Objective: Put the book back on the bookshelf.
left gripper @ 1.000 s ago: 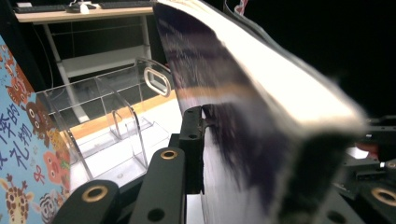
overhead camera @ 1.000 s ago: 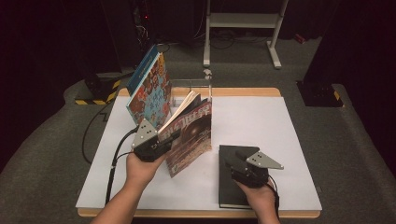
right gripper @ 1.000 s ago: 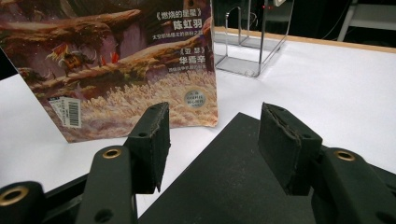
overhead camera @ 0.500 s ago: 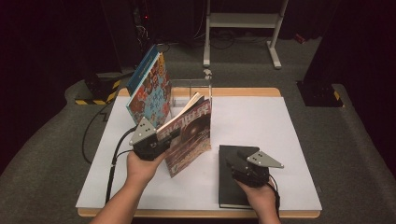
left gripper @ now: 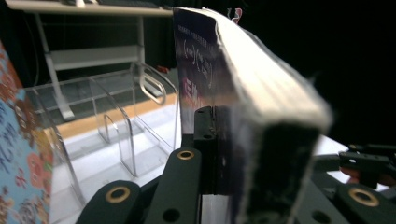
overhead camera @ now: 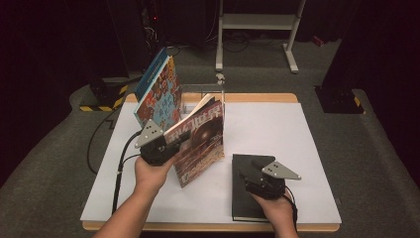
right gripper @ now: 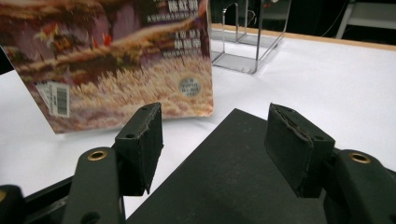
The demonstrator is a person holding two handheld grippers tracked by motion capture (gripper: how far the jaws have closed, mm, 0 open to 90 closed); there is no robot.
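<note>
My left gripper [overhead camera: 171, 145] is shut on the lower edge of a thick magazine [overhead camera: 200, 141] and holds it upright, tilted, over the white table [overhead camera: 277, 129]. In the left gripper view the jaws [left gripper: 219, 140] clamp the magazine [left gripper: 261, 93] near its spine. A black book [overhead camera: 243, 191] lies flat at the front right. My right gripper [overhead camera: 252, 173] hovers open just above it, and the right gripper view shows the black book [right gripper: 243, 186] below the spread jaws [right gripper: 212, 140] and the magazine's back cover [right gripper: 116, 60] beyond.
A clear acrylic rack [overhead camera: 198, 91] stands at the table's back edge, with a colourful patterned book [overhead camera: 158, 94] leaning at its left end. The rack's empty dividers [left gripper: 116, 121] lie ahead of the left gripper. A metal stand [overhead camera: 257, 22] is on the floor behind.
The left gripper and the magazine have shifted slightly to the left. The right gripper has stayed open over the black book.
</note>
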